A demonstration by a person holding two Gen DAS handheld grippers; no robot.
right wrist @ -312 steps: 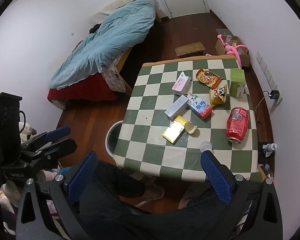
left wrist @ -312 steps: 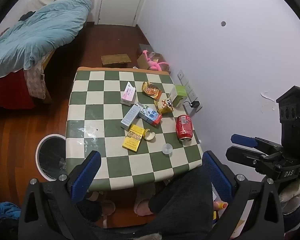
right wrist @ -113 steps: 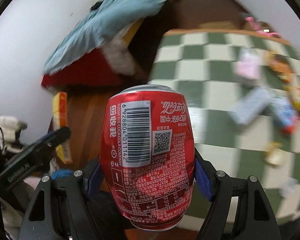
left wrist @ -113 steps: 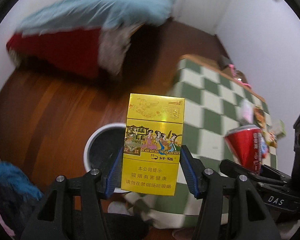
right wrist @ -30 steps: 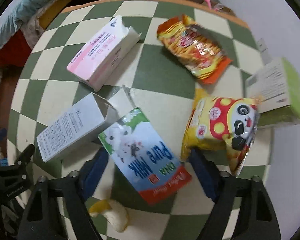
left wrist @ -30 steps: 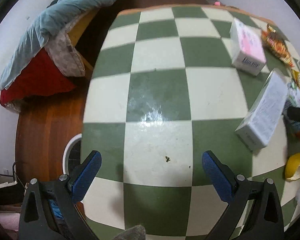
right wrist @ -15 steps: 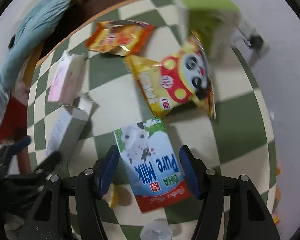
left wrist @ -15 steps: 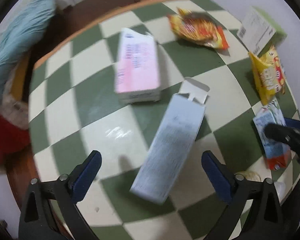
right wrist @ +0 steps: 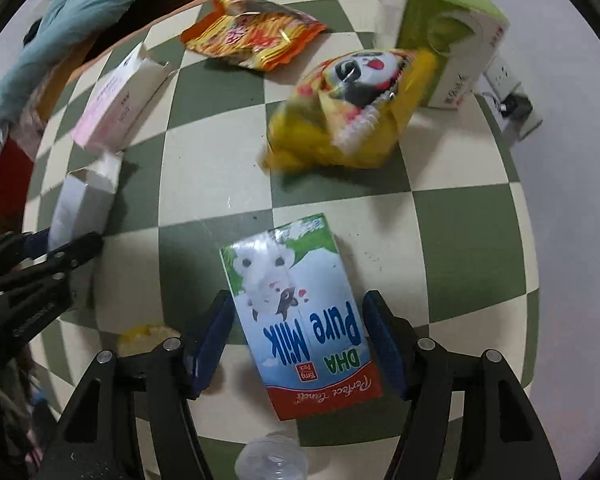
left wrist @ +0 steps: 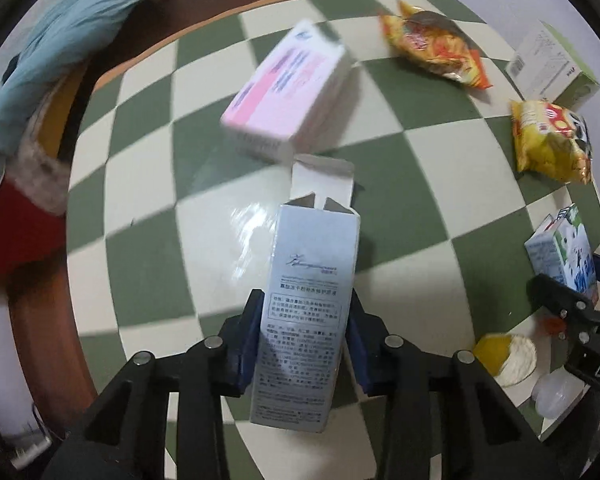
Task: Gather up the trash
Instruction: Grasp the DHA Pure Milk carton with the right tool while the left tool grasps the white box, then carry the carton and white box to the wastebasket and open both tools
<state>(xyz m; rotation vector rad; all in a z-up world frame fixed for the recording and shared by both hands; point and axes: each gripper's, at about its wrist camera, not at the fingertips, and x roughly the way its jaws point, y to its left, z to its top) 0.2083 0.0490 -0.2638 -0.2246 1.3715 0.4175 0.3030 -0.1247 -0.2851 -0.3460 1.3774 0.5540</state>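
Observation:
My left gripper (left wrist: 302, 330) is shut on a tall silver-grey carton (left wrist: 310, 296) with an open top flap, over the green-and-cream checkered table (left wrist: 148, 256). My right gripper (right wrist: 300, 340) has its blue pads on both sides of a DHA Pure Milk carton (right wrist: 300, 312) lying flat on the table; the left pad shows a small gap. That milk carton also shows at the right edge of the left wrist view (left wrist: 566, 252). The silver carton shows at the left of the right wrist view (right wrist: 84, 204).
A pink-and-white box (left wrist: 288, 88), an orange snack bag (left wrist: 432, 48), a yellow panda snack bag (right wrist: 348, 108) and a green-and-white box (right wrist: 448, 36) lie on the far part of the table. A yellow-white scrap (left wrist: 508, 356) and a clear lid (right wrist: 272, 458) lie near the front edge.
My left gripper has closed on the silver carton, which was lying free between open jaws before. My right gripper has narrowed around the milk carton. The panda bag has shifted.

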